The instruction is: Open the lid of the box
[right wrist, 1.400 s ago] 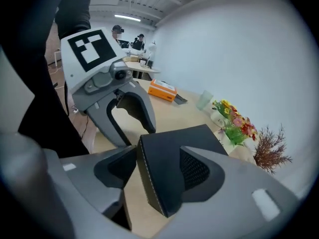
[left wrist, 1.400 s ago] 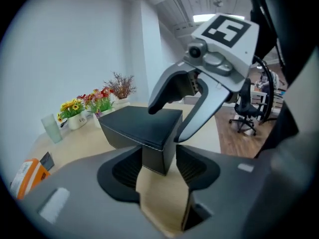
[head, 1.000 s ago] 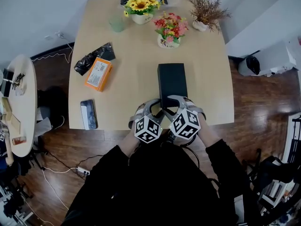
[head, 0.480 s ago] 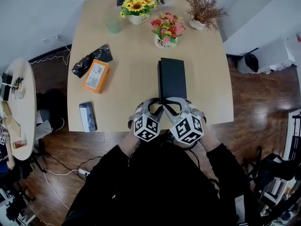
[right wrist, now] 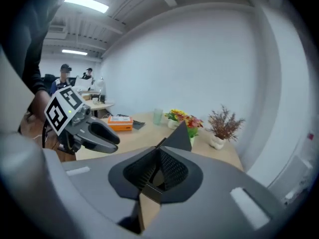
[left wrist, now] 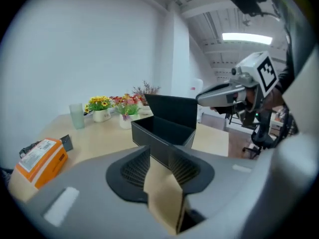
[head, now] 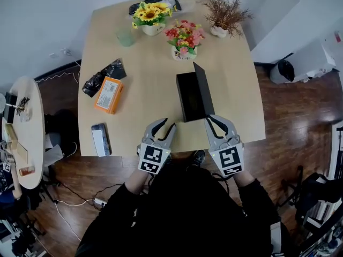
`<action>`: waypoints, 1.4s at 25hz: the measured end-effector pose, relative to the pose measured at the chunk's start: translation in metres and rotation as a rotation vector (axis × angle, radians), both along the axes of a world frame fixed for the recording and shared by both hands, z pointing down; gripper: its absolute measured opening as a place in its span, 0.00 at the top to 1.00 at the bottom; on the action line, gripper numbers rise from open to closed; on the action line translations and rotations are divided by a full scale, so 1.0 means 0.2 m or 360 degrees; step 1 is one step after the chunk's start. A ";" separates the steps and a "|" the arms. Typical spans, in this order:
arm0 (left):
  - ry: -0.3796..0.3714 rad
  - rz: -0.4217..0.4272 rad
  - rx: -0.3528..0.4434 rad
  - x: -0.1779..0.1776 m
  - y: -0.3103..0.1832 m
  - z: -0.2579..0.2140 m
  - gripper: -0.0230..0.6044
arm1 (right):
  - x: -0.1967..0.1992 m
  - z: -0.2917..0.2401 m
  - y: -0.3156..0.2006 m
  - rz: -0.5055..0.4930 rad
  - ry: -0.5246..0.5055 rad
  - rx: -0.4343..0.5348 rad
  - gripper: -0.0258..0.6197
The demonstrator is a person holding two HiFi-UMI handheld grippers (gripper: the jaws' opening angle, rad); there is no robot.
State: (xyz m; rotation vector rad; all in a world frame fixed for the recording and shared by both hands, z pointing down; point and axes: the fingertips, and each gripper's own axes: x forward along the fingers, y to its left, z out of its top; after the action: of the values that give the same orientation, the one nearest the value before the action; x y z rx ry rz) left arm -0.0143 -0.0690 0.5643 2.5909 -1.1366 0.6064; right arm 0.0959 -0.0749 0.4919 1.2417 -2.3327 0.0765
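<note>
A black box (head: 188, 97) lies on the tan table (head: 150, 63), its lid (head: 202, 87) standing up along the right side and the dark inside showing. In the left gripper view the box (left wrist: 164, 133) is ahead of the jaws with the lid (left wrist: 172, 111) raised behind it. My left gripper (head: 160, 129) is near the table's front edge, left of the box, closing, a narrow gap left and nothing in it. My right gripper (head: 214, 124) is at the box's near right corner, closing, its pads almost together and empty. The lid's edge (right wrist: 179, 136) shows beyond its jaws.
An orange carton (head: 109, 95) and a black bag (head: 102, 74) lie at the table's left, a dark phone-like slab (head: 100, 138) near the front left edge. Flower pots (head: 183, 39), a dried plant (head: 222, 16) and a green cup (head: 125, 35) stand at the back.
The box's lid has swung up and now stands open. Both grippers have drawn back from the box's near end toward the table edge and moved apart, their jaws narrowing.
</note>
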 end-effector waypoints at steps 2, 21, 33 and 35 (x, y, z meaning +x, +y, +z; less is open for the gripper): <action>0.0005 -0.0042 -0.0005 -0.05 0.02 -0.04 0.81 | 0.12 -0.04 -0.02 0.0148 -0.0137 0.0011 0.93; 0.0083 -0.0345 -0.0039 -0.17 0.16 -0.24 0.81 | 1.13 0.40 -0.17 0.1072 -0.1727 -0.0605 0.96; 0.0166 -0.0382 0.0171 -0.08 -0.01 -0.48 0.81 | 0.55 -0.31 -0.21 0.0293 -0.0545 0.0170 0.96; 0.0204 -0.0311 0.0199 0.01 -0.01 -0.54 0.81 | 0.42 -0.35 -0.19 0.0185 -0.0528 0.0188 0.96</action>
State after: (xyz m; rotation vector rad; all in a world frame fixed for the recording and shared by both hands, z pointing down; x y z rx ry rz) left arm -0.0115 -0.0719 0.4556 2.5349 -1.4028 0.3318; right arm 0.1801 -0.1120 0.4223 1.5217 -2.5725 0.2004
